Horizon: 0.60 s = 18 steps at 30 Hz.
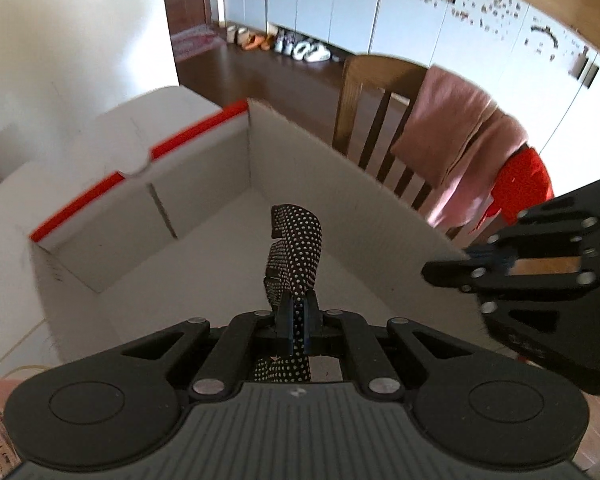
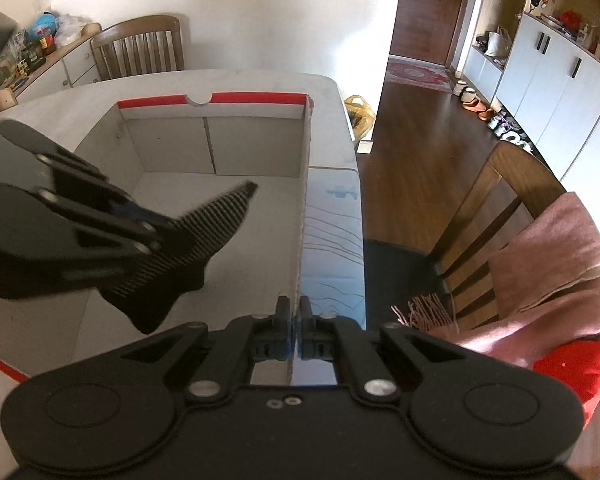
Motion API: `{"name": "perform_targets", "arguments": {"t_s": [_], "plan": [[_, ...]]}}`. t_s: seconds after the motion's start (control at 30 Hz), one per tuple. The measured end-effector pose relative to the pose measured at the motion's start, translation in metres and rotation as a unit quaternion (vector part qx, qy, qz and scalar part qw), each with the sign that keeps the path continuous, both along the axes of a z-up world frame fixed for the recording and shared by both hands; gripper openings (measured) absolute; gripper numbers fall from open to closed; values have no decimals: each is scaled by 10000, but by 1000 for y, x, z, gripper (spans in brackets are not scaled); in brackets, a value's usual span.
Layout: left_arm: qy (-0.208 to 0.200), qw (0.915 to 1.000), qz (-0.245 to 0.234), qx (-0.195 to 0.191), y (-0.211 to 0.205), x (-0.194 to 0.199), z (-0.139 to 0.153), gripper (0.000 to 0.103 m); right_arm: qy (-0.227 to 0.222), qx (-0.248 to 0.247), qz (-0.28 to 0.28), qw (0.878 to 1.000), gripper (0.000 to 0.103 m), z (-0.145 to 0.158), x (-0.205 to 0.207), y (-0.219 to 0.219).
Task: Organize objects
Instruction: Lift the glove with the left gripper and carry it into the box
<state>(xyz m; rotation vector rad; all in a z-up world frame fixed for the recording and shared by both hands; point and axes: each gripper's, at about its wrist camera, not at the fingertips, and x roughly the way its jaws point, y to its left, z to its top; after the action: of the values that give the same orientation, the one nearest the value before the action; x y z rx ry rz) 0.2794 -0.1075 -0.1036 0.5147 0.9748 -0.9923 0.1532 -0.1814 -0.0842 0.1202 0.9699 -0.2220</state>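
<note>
Dining room, white desk carrying an open cardboard box. Left hand-held gripper clamps a black dotted sock over the box interior ahead. Sock light, limp; mid-length pinch suits. Right hand-held gripper closed on the box wall.

The left wrist camera sits just behind the left claw and looks steeply down into the open box, close above it, facing a chair and cupboards. The right wrist camera looks down along the right claw at the box's side wall, facing the worktop's far edge. Both views share the box, the chair and each other's claw.
</note>
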Motion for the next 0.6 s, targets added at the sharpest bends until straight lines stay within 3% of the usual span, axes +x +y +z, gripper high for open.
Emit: {"name": "perform_targets", "arguments": {"t_s": [0.2,0.6], "plan": [[243,9995,18,212,-9,2,-23,4,10,36,53,10000,3,0,0,-2],[733,9967,46,355,-9,3,-41,6,13,133,118,9998,3,0,0,-6]]}}
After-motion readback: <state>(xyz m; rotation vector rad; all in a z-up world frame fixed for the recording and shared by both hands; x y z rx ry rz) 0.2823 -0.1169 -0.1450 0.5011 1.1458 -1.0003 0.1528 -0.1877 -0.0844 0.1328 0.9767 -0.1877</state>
